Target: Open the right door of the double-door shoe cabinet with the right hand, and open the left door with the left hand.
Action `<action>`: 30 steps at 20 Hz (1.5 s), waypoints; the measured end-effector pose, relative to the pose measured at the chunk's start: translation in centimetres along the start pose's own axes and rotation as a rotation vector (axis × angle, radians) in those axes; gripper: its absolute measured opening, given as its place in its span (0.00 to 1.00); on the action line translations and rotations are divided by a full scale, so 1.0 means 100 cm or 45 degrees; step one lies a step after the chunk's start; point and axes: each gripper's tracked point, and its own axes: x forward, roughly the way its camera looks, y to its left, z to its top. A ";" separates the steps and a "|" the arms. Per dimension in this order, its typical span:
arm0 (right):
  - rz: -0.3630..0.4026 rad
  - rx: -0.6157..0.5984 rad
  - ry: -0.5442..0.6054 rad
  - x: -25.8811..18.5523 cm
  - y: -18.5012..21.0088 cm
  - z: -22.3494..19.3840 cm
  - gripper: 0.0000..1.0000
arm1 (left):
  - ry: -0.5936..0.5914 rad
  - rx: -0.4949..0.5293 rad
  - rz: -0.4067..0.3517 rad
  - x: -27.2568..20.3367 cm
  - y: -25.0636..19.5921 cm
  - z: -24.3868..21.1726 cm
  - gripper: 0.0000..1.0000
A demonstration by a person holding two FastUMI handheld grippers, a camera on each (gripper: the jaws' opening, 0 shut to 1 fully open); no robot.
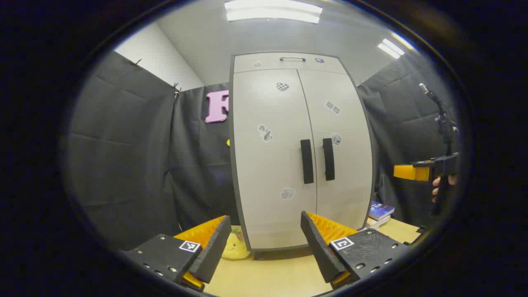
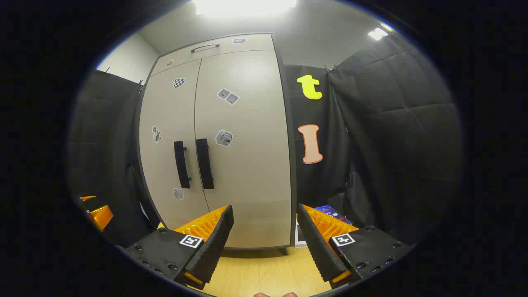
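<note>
Shoe cabinet (image 1: 297, 152) stands upright on the desk (image 1: 272, 276), both doors shut, none of the task done yet. Right door handle (image 2: 204, 163) and left door handle (image 2: 181, 164) are vertical bars, side by side at the centre seam, long axis up-down. Right hand-held gripper (image 2: 264, 235): jaws wide, empty, well short of the cabinet; right door handle lies ahead, up and to the left of its line. Left hand-held gripper (image 1: 264, 243): jaws wide, empty; left door handle (image 1: 306, 161) lies ahead, up and slightly right. Judgement: neither is clearly nearer; right goes first per task. Approach w/ jaws spanning the bar horizontally, then pull outward. Books (image 1: 380, 211) lie beside the cabinet's right side.
</note>
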 end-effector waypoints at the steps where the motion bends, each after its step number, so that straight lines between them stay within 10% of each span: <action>1: -0.002 0.010 -0.002 0.001 0.000 0.000 0.98 | -0.009 0.009 -0.004 0.000 -0.001 0.002 1.00; 30: 0.221 0.014 -0.030 0.075 0.081 0.059 0.97 | 0.049 -0.122 0.007 0.024 0.014 -0.013 0.98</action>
